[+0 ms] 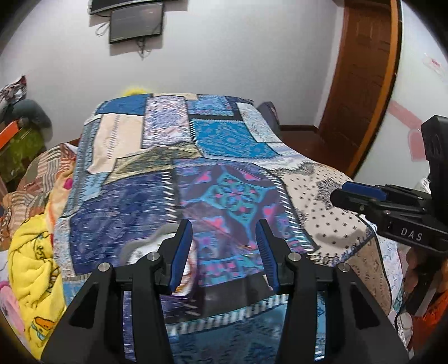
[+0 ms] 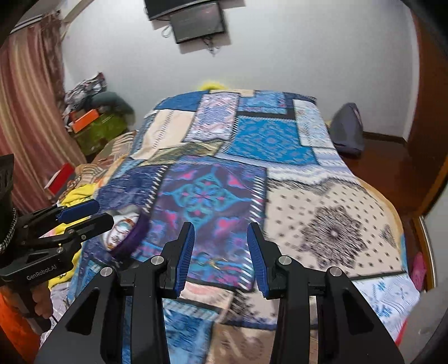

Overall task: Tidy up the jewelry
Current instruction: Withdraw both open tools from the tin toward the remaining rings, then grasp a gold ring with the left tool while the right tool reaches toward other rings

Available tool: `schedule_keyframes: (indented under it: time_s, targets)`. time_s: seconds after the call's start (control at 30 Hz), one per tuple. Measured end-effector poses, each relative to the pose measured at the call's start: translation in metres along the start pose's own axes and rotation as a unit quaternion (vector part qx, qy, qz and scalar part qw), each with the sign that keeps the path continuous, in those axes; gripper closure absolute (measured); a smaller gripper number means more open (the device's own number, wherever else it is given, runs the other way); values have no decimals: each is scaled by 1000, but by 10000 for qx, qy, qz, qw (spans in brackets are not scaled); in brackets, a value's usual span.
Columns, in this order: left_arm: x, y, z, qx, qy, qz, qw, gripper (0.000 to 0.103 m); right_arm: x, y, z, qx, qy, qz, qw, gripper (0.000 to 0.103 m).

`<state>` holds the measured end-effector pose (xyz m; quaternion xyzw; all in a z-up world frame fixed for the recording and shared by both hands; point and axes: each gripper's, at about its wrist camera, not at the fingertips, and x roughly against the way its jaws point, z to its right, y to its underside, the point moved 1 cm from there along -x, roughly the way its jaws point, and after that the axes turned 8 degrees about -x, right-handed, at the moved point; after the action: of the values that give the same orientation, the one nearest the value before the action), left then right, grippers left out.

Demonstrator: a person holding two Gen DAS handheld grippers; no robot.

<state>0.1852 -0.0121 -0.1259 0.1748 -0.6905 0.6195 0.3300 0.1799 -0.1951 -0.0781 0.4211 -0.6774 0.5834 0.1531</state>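
Over a bed with a patchwork quilt, both claws hover, jaws spread wide, nothing between them. Left claw sits at lower centre of its own view; right claw likewise in its view.

Right view only: a purple-rimmed round case at lower left, lying on the quilt just beyond the left claw, which enters from the left edge. It also shows a small gold, thin item, probably jewelry, on the quilt between the right claw's pads; blur makes its shape and long axis impossible to read. A striped curtain and a grey bag on the floor appear here too.

Left view only: a wooden door at upper right, a yellow blanket at lower left. The case is a grey-white smear, partly hidden behind the left finger. The right claw comes in from the right edge, side-on, so its gap is hard to judge there.

Both views show a wall screen at top, cut by the frame. Motion blur softens the near quilt.
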Motion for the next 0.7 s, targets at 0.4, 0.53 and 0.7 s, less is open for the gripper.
schedule_keyframes:
  time_s: [0.4,0.53,0.7]
  targets:
    - [-53,25,36,65,613,-722,9955,57,-28,24,30,-121,-57,-575,9983,67]
    - [-68,36,39,100,657,-927,9935,58,-51,34,26,-6,-163,-914,9957,67]
    - [-86,42,36,198,669,-1101,9915,65,-73,42,17,225,-269,-1241,9917,68]
